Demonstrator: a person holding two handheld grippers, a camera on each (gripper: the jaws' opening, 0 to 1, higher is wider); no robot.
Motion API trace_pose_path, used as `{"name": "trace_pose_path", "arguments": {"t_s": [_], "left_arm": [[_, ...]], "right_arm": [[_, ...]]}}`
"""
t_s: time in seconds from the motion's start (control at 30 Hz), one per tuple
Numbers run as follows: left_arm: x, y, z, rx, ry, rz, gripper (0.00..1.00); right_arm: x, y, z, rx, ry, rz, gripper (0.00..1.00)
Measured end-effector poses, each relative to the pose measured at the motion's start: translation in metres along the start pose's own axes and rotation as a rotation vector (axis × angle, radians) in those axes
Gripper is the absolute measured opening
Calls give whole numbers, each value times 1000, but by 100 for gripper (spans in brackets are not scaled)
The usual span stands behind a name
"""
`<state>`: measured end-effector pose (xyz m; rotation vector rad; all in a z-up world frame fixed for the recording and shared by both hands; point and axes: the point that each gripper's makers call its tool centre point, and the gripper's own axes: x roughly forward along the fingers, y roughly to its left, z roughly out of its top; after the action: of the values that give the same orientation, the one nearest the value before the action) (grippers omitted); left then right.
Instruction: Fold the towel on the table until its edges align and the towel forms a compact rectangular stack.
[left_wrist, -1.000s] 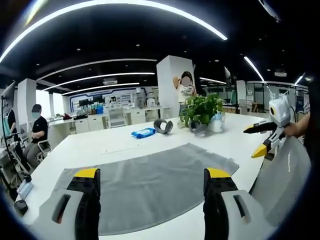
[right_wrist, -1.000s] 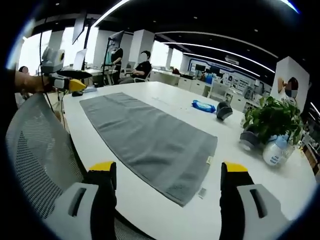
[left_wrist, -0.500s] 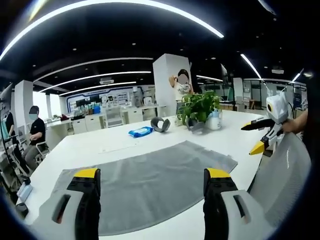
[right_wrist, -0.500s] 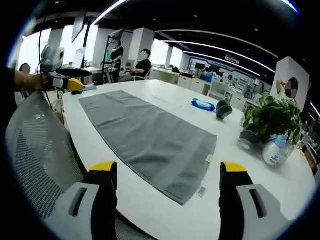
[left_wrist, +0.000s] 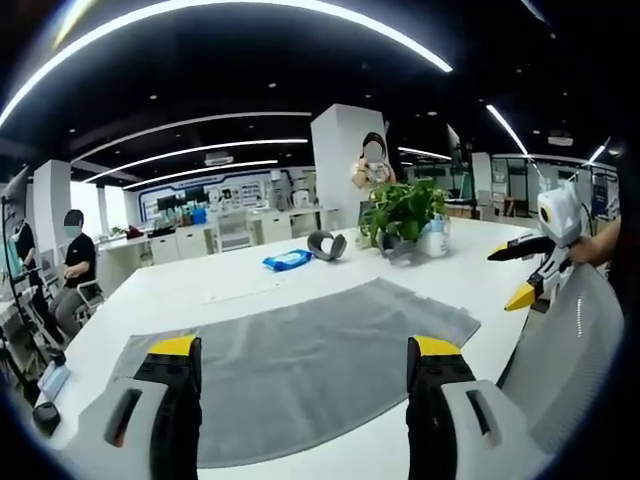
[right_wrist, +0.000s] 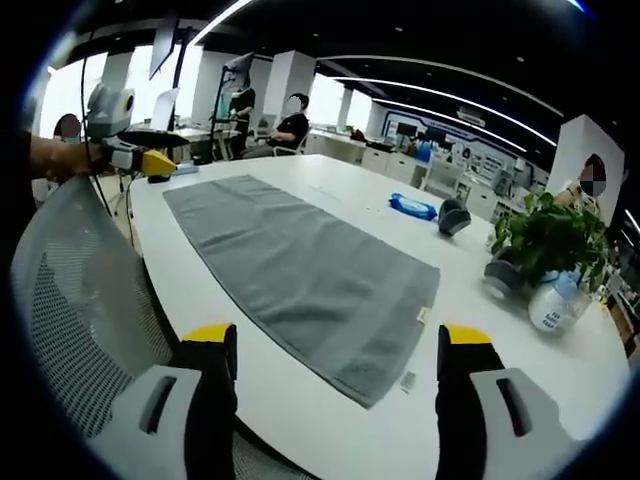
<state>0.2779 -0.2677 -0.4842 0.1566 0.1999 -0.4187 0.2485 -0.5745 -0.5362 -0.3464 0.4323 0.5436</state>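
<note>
A grey towel (left_wrist: 300, 365) lies flat and unfolded on the white table (left_wrist: 200, 290); in the right gripper view the towel (right_wrist: 300, 270) stretches away from me, a small tag at its near right corner. My left gripper (left_wrist: 303, 350) hangs open above the towel's near long edge, holding nothing. My right gripper (right_wrist: 337, 335) is open over the table's edge near the towel's short end, also holding nothing. The right gripper (left_wrist: 530, 270) enters the left gripper view at the right, and the left gripper (right_wrist: 140, 150) enters the right gripper view at the left, held by a hand.
A mesh chair back (right_wrist: 80, 310) stands close to the table edge. On the far side sit a potted plant (left_wrist: 400, 212), a white bottle (right_wrist: 548, 305), a blue packet (left_wrist: 287, 262) and a grey roll (left_wrist: 326, 245). People sit and stand in the background.
Both views have shifted slightly with the hands. The towel has not moved, and both grippers stay open.
</note>
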Motion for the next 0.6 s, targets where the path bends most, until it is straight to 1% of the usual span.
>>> {"name": "trace_pose_path", "arguments": {"t_s": [0.1,0.17,0.23,0.33,0.4,0.47,0.53,0.6], "left_arm": [[0,0,0,10,3,6,87],[0,-2,2,15,10,11,86],[1,-4,1,13,18,8,86],[1,-6,2,14,16,-1,86],[2,-5,1,20,18,0,86],[2,-5,1,29,29,5,86],[2,-7,0,25,36,-3,86],[2,-10,0,25,35,-14,86]], "right_arm": [[0,1,-1,11,0,11,81],[1,3,-1,0,3,17,81],[1,3,-1,-9,4,17,81],[1,2,-2,3,7,16,81],[1,2,-1,12,2,22,81],[2,4,-1,1,6,28,81],[2,4,-2,-12,10,24,80],[1,1,-2,-6,10,14,80]]}}
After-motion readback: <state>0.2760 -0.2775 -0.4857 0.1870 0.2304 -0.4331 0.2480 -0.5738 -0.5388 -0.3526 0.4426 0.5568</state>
